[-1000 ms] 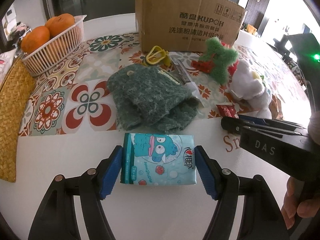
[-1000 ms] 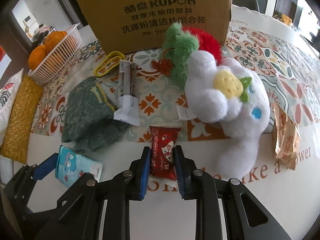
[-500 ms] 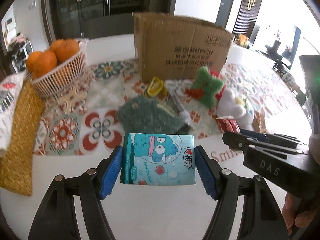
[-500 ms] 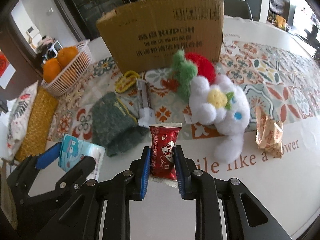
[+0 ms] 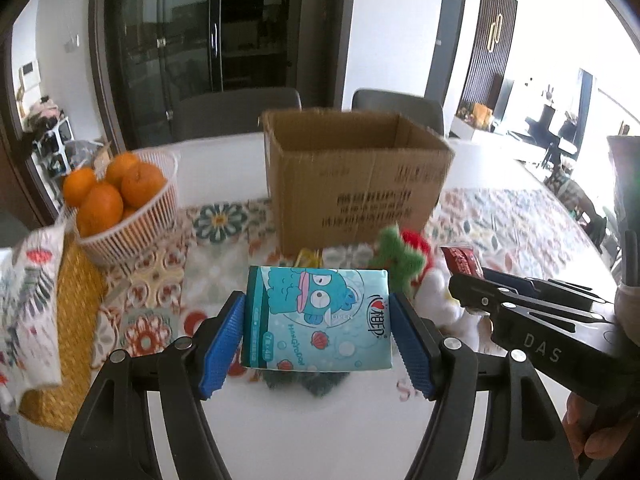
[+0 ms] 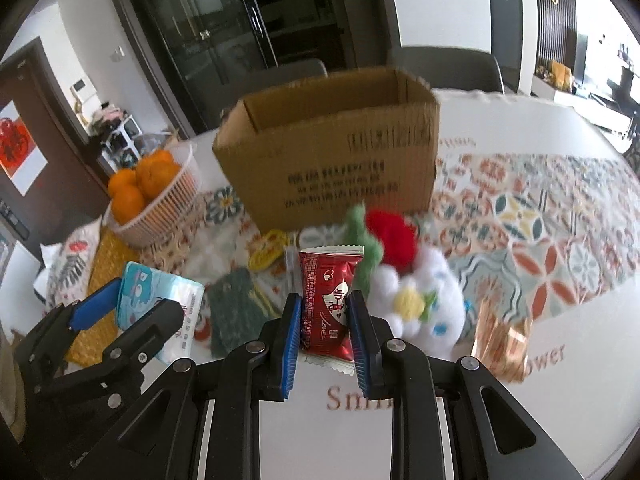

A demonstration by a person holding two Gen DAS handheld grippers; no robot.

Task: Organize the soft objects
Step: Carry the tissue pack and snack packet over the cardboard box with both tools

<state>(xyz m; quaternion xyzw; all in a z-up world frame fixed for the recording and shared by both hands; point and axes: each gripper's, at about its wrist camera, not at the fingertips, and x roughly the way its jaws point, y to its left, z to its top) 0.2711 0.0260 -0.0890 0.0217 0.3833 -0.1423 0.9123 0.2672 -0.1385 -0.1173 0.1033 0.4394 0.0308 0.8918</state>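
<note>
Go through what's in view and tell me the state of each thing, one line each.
Left tool: shut on tissue pack, lifted.
Right tool: shut on red snack packet, lifted.
Cardboard box: open-topped, upright.
Basket: holding oranges.
White plush: lying on the table.
Green cloth: lying crumpled.

Left gripper clamped on teal tissue pack, held above counter; open cardboard box beyond, orange basket left.
</note>
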